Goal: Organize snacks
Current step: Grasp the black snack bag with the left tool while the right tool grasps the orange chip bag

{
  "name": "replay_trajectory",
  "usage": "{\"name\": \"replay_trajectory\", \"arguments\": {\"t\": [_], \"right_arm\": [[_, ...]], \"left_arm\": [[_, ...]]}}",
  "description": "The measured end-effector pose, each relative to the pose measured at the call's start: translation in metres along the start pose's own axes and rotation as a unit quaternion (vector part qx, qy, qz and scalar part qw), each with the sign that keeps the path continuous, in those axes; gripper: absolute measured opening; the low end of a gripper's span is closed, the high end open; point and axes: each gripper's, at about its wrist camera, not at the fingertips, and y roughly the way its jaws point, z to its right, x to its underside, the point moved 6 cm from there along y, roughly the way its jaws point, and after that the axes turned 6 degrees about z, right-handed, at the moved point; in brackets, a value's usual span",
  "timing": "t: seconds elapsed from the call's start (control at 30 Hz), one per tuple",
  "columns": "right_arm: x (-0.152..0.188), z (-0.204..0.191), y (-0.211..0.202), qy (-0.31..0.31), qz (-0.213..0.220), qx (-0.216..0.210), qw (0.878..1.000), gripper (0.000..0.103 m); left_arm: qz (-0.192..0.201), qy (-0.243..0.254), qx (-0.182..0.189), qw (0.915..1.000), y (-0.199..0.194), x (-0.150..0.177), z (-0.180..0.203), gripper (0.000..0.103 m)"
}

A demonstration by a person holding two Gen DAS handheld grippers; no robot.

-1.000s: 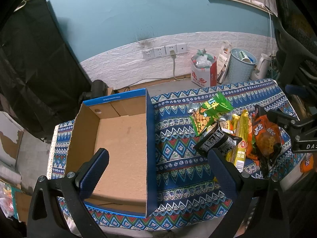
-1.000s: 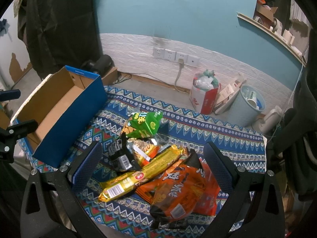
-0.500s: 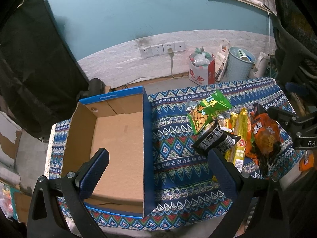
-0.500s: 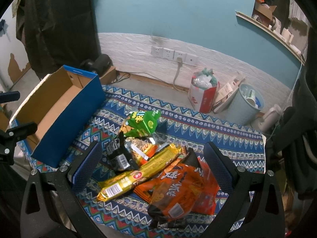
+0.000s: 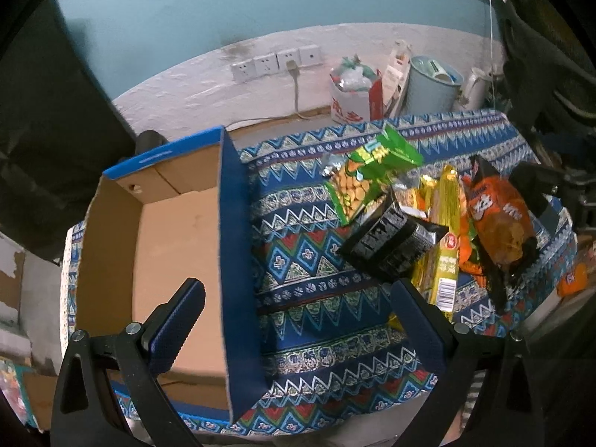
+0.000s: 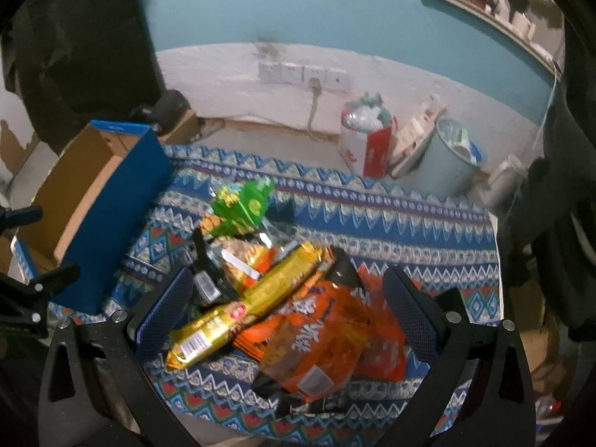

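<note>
An empty blue cardboard box (image 5: 175, 231) stands open on the left of a patterned cloth (image 5: 309, 298); it also shows in the right wrist view (image 6: 123, 216). A snack pile lies right of it: a green bag (image 5: 372, 175), a black packet (image 5: 391, 246), a long gold pack (image 5: 445, 246) and an orange bag (image 5: 499, 219). My left gripper (image 5: 298, 320) is open and empty above the box's right wall. My right gripper (image 6: 287, 313) is open and empty, its jaws either side of the gold pack (image 6: 246, 309) and orange bag (image 6: 320, 339), above them.
Beyond the table, a red-and-white bag (image 5: 355, 93), a pale bin (image 5: 432, 85) and a kettle (image 5: 475, 85) stand on the floor by the wall sockets (image 5: 275, 63). A dark cloth (image 5: 48, 111) hangs at the left. The table's near edge is close below both grippers.
Both grippers have moved forward and down towards the table. The right gripper now straddles the gold pack and orange bag. Nothing has been gripped or shifted.
</note>
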Motion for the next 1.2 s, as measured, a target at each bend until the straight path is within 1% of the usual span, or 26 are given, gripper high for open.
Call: {"name": "replay_trajectory", "arguments": {"t": [0.07, 0.2, 0.3, 0.6, 0.8, 0.97, 1.0, 1.1, 1.17, 1.2], "right_arm": [[0.008, 0.007, 0.007, 0.010, -0.018, 0.009, 1.000, 0.100], [0.023, 0.016, 0.020, 0.037, -0.049, 0.012, 0.998, 0.100], [0.032, 0.021, 0.027, 0.051, -0.069, 0.018, 0.996, 0.100], [0.057, 0.032, 0.058, 0.070, -0.124, 0.027, 0.989, 0.100], [0.072, 0.038, 0.079, 0.082, -0.159, 0.024, 0.984, 0.100], [0.081, 0.044, 0.096, 0.091, -0.178, 0.012, 0.980, 0.100], [0.082, 0.045, 0.099, 0.091, -0.179, 0.010, 0.980, 0.099], [0.082, 0.050, 0.104, 0.092, -0.178, -0.003, 0.980, 0.089], [0.081, 0.052, 0.107, 0.086, -0.174, -0.006, 0.981, 0.086], [0.081, 0.052, 0.107, 0.084, -0.171, -0.007, 0.982, 0.082]], "left_arm": [[-0.006, 0.009, 0.001, 0.9999, 0.009, 0.001, 0.007, 0.101], [-0.009, 0.013, 0.013, 0.9998, 0.020, -0.001, 0.020, 0.101], [-0.012, 0.019, 0.014, 0.9997, 0.029, -0.003, 0.029, 0.101], [-0.029, 0.037, 0.026, 0.9985, 0.064, -0.006, 0.053, 0.101], [-0.058, 0.033, 0.038, 0.9971, 0.090, -0.008, 0.065, 0.101], [-0.077, 0.037, 0.049, 0.9951, 0.104, -0.005, 0.080, 0.101], [-0.080, 0.040, 0.049, 0.9948, 0.107, -0.005, 0.082, 0.101], [-0.085, 0.044, 0.050, 0.9941, 0.113, -0.006, 0.089, 0.101], [-0.089, 0.044, 0.056, 0.9935, 0.116, -0.007, 0.093, 0.101], [-0.091, 0.045, 0.057, 0.9933, 0.118, -0.007, 0.095, 0.101]]}}
